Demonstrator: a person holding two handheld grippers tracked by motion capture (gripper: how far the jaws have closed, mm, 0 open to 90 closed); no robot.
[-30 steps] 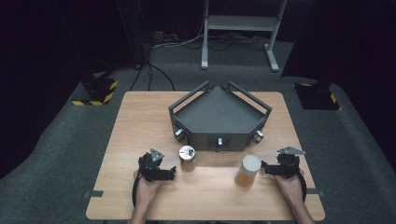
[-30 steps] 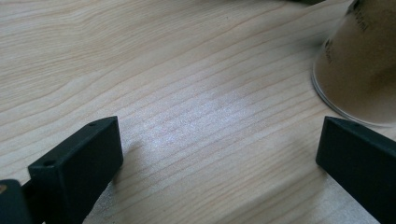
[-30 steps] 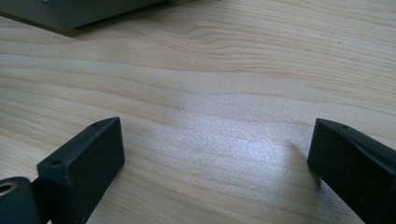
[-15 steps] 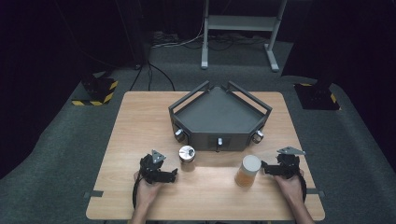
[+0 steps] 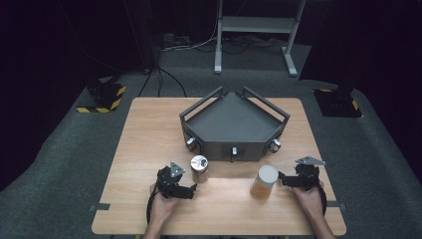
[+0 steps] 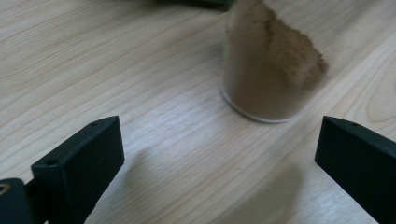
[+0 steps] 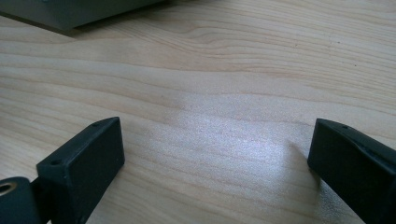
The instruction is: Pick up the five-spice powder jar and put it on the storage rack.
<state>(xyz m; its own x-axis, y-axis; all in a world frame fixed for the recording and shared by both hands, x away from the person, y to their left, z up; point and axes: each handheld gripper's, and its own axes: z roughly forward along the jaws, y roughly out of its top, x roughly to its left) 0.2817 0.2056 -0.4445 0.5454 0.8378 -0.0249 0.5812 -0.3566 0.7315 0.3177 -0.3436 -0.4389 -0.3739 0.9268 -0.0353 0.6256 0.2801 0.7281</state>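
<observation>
- The small jar [image 5: 199, 168] with the silvery lid is standing upright in the lower-middle of the high view, just in front of the grey tray; in the left gripper view it [image 6: 268, 65] is sitting in the upper right of the frame, its brown powder heaped to one side.
- The left gripper [image 5: 191, 190] is lying just below and to the left of that jar in the high view — near it but not touching. Its jaws are standing wide apart with nothing between them, and the jar is lying ahead of the gap, off toward the right-hand jaw, so I judge a small swing that way is what a grasp calls for.
- The taller jar [image 5: 264, 182] with the white lid and orange-brown filling is standing upright to the lower right of the tray, its long axis vertical.
- The right gripper [image 5: 282, 179] is pointing at this jar from the right, just beside it; its jaws are also spread wide and holding nothing, with bare wood between them in the right gripper view.
- Each hand is nearer its own jar — left to the small one, right to the tall one.
- The five-sided grey tray [image 5: 234, 119] with raised rails is occupying the middle of the light wooden table [image 5: 149, 129].
- Dark carpet, cables and a metal stand are filling the upper part of the frame.
</observation>
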